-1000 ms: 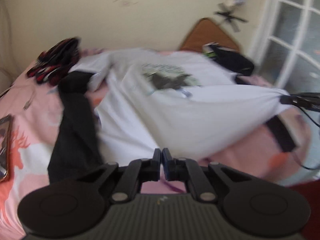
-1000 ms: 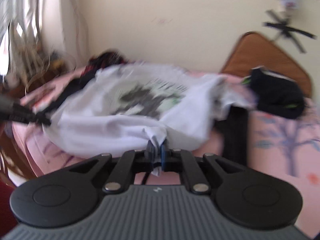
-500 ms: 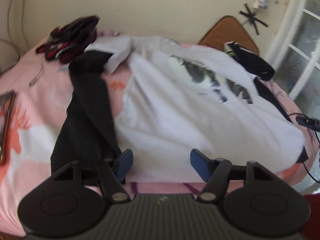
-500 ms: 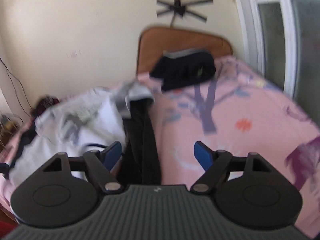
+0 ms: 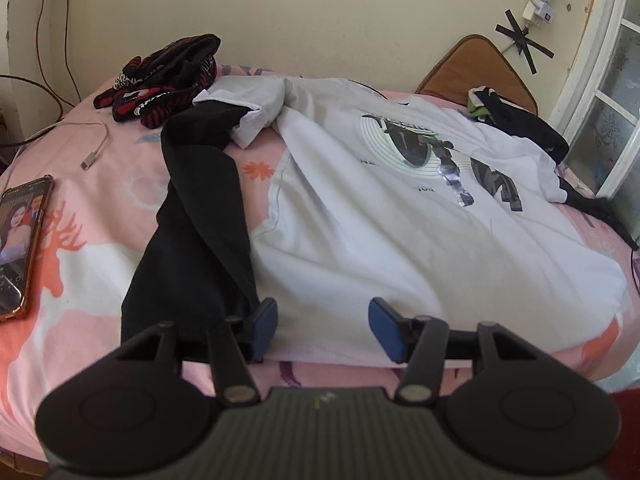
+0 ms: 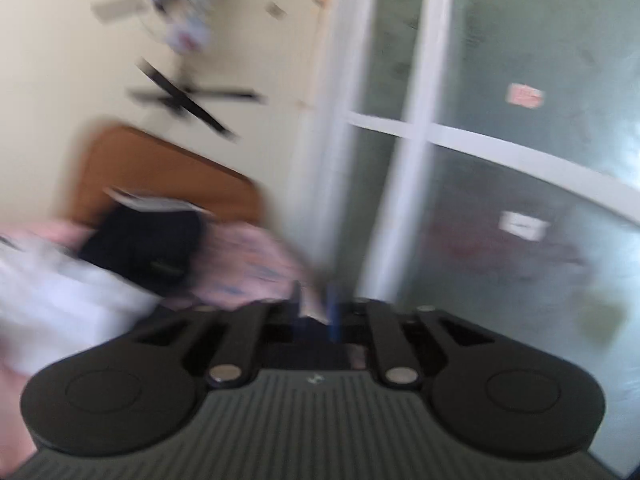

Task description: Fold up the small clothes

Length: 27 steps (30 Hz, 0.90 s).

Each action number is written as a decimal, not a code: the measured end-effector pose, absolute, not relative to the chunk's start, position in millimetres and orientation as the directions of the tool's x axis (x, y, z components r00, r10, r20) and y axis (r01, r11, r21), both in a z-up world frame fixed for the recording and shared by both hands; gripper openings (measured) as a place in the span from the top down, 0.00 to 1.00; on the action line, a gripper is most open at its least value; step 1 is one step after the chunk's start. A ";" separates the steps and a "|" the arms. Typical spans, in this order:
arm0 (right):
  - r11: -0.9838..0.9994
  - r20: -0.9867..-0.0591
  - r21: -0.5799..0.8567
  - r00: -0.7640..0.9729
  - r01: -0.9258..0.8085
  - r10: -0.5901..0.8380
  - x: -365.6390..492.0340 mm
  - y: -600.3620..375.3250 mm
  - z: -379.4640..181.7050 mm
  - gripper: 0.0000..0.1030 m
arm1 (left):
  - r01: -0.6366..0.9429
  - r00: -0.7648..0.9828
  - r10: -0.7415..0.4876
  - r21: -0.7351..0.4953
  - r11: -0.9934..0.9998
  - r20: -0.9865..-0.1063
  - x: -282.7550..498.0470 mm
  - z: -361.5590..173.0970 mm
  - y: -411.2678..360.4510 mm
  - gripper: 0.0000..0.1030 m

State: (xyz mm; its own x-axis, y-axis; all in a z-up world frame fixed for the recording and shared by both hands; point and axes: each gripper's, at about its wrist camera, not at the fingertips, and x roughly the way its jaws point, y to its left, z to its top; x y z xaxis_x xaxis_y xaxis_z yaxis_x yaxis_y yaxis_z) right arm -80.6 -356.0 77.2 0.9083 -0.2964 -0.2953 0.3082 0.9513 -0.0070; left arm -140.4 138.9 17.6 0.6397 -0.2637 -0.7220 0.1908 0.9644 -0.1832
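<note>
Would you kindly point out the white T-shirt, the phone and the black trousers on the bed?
white T-shirt [image 5: 360, 248]: left wrist view, plain cloth below the print.
phone [image 5: 20, 236]: left wrist view, middle of its lit screen.
black trousers [image 5: 196, 232]: left wrist view, middle of the leg.

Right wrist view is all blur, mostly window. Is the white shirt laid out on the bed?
Observer: Yes. The white T-shirt lies spread on the bed, print up.
Operator: Left gripper holding it?
Observer: No. The left gripper is over the near hem, jaws apart and closing, pads not pressing on it.
Operator: Anything in the way?
Observer: A black garment lies along the shirt's side, at picture left, right by one finger.
</note>
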 end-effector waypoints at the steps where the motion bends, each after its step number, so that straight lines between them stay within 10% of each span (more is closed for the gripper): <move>1: 0.980 -0.303 0.061 0.939 0.189 -0.163 -92.5 -344.8 76.4 0.25 | 0.191 0.635 -0.265 -0.185 0.964 -0.726 -138.9 16.7 138.6 0.50; 6: 0.941 -0.422 0.263 0.852 -0.211 0.309 -121.9 -285.8 35.2 0.21 | 0.202 0.608 -0.260 -0.170 0.964 -0.750 -127.3 6.2 133.5 0.52; 10: 0.946 -0.527 0.225 0.787 -0.235 0.321 -137.0 -244.5 -4.6 0.21 | 0.191 0.626 -0.233 -0.143 0.971 -0.744 -121.8 5.3 132.7 0.57; 11: 0.937 -0.536 0.255 0.773 -0.237 0.341 -141.7 -239.9 -11.4 0.24 | 0.183 0.633 -0.215 -0.125 0.975 -0.743 -120.3 4.6 132.5 0.80; 12: 0.921 -0.546 0.298 0.747 -0.250 0.379 -140.6 -234.9 -18.0 0.34 | 0.179 0.637 -0.194 -0.102 0.979 -0.746 -118.7 2.9 132.4 0.97; 13: 0.909 -0.567 0.324 0.716 -0.263 0.408 -138.4 -226.6 -22.0 0.84 | 0.179 0.641 -0.193 -0.100 0.979 -0.743 -118.1 2.3 132.8 0.98; 14: 0.909 -0.586 0.325 0.699 -0.259 0.409 -137.1 -223.7 -22.8 0.94 | 0.182 0.635 -0.210 -0.120 0.976 -0.743 -118.3 2.6 134.1 0.98; 22: 0.984 -0.603 0.181 0.790 0.001 0.110 -139.5 -288.4 6.6 0.93 | 0.348 0.571 -0.325 -0.136 0.928 -0.754 -176.5 17.4 122.6 0.97; 27: 0.970 -0.581 0.225 0.812 0.089 0.060 -133.9 -299.5 1.1 0.63 | 0.279 0.646 -0.304 -0.154 0.948 -0.701 -150.5 33.7 131.7 0.74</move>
State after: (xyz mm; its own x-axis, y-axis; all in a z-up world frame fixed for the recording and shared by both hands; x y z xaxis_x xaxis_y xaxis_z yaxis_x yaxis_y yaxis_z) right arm -133.9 -299.5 1.1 0.8120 0.0600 -0.5805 0.0889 0.9704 0.2247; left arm -150.5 131.7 33.7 0.6457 -0.3036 -0.7007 0.2787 0.9480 -0.1539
